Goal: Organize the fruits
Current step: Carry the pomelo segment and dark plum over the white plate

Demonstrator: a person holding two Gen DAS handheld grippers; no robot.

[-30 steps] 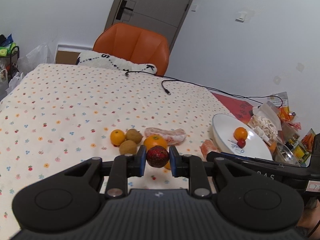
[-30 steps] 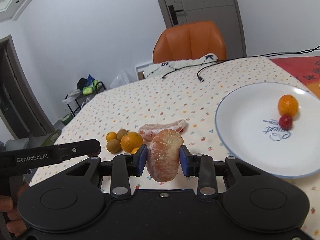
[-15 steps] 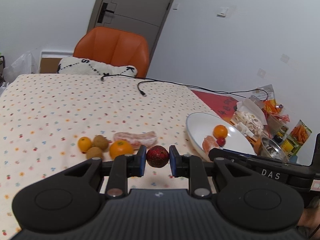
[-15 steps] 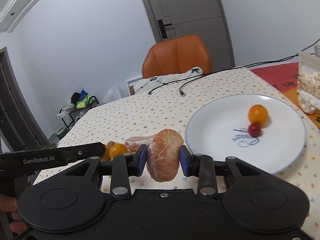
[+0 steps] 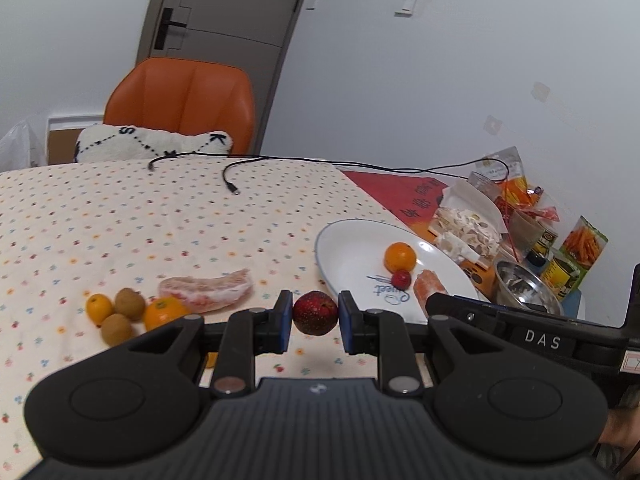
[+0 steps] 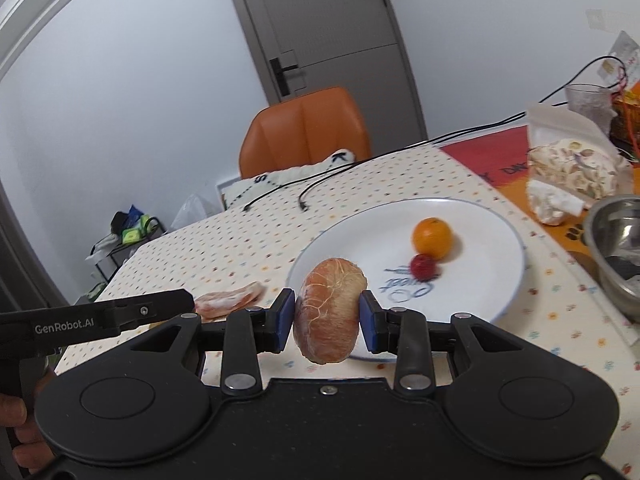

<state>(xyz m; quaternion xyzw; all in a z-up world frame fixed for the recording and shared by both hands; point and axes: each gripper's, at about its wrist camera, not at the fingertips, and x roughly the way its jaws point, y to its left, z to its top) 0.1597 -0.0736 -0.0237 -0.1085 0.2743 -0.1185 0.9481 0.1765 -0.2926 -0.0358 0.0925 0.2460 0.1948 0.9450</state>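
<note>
My left gripper [image 5: 315, 322] is shut on a small dark red fruit [image 5: 315, 312], held above the tablecloth just left of the white plate [image 5: 348, 256]. My right gripper [image 6: 328, 318] is shut on a peeled pomelo segment [image 6: 329, 316], hovering over the near rim of the white plate [image 6: 492, 292]. On the plate lie an orange [image 6: 432, 237] and a small red fruit [image 6: 424, 266]. Left on the cloth sit another pomelo segment [image 5: 206, 290], two oranges [image 5: 164, 312] and two brown kiwis [image 5: 129, 303].
Snack bags [image 5: 468, 224], cans [image 5: 560, 272] and a steel bowl [image 6: 616, 240] crowd the table's right side. Black cables [image 5: 232, 184] trail across the far cloth. An orange chair [image 5: 180, 104] with a white cushion stands behind the table.
Both grippers have moved right toward the plate with their fruit still held. The right gripper now hangs over the plate's near rim.
</note>
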